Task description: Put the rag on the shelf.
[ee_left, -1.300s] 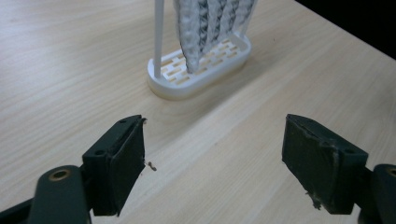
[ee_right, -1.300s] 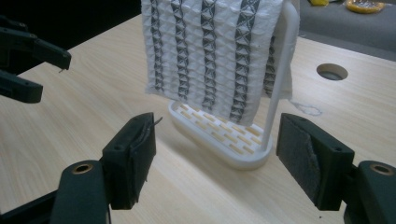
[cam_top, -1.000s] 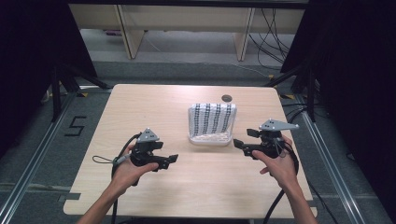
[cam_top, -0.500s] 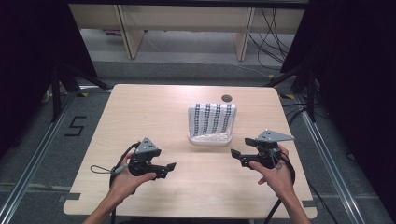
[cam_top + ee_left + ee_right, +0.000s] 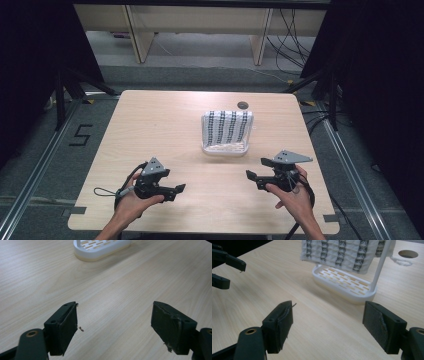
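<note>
A white rack (image 5: 225, 148) stands in the middle of the wooden table (image 5: 150, 130), with a white cloth with dark patterned stripes (image 5: 226, 126) draped over it. In the right gripper view the cloth (image 5: 342, 252) hangs over the rack's slotted base (image 5: 344, 287). My left gripper (image 5: 177, 191) is held near the front left, open and empty; its own view shows the rack's base (image 5: 100, 247) far ahead. My right gripper (image 5: 251, 179) hovers front right, open and empty, pointing left. The left gripper (image 5: 227, 267) appears at the far left in the right gripper view.
A round hole (image 5: 243, 105) is cut in the table behind the rack. Black curtains flank both sides, cables lie on the floor behind, and a "5" mark (image 5: 80, 135) is taped on the floor to the left.
Both hands have drawn back toward the table's front edge, away from the rack. The jaws stay apart throughout.
</note>
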`<action>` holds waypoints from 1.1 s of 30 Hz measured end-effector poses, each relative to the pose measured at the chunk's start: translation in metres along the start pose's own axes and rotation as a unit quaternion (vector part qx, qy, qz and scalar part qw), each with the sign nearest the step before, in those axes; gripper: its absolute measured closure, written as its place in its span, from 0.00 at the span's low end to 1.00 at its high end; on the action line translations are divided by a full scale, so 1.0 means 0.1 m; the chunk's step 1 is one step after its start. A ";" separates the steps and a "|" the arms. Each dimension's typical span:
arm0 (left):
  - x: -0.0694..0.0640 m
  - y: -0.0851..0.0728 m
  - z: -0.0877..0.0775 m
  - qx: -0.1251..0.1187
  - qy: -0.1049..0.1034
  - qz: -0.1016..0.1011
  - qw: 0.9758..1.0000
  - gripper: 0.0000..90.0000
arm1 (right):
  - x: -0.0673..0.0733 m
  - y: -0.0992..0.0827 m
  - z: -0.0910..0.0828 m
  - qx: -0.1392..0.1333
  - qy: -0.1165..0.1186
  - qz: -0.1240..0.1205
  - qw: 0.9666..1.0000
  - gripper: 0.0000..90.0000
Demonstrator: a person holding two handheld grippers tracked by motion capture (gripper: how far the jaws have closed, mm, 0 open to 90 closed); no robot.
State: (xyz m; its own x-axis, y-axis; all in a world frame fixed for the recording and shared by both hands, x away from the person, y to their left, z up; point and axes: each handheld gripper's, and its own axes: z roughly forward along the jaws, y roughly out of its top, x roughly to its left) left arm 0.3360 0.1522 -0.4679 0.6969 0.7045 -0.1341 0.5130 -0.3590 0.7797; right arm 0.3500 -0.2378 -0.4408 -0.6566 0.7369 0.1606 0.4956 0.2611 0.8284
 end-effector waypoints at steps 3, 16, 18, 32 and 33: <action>-0.01 -0.04 -0.01 -0.003 0.001 0.002 1.000 0.23 | 0.03 -0.05 -0.01 0.010 -0.005 0.001 1.000 0.28; -0.09 -0.19 -0.09 -0.019 0.007 0.014 1.000 0.19 | 0.13 -0.30 0.02 0.023 0.004 -0.024 0.999 0.24; -0.10 -0.20 -0.09 -0.010 0.011 0.024 1.000 0.19 | 0.17 -0.33 0.01 0.027 -0.005 -0.014 1.000 0.23; -0.20 -0.30 -0.07 0.004 0.009 0.050 0.999 0.17 | 0.22 -0.50 -0.04 0.037 -0.003 -0.037 0.999 0.22; -0.21 -0.31 -0.06 0.003 0.008 0.048 0.999 0.17 | 0.24 -0.51 -0.04 0.036 0.005 -0.028 0.999 0.22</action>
State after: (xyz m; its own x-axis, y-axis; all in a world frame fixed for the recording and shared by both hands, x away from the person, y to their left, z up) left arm 0.3023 0.1524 -0.4854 0.7355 0.6758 -0.0486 0.4466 -0.4296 0.7849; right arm 0.3067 -0.2363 -0.4769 -0.6902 0.7135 0.1205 0.4971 0.3466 0.7955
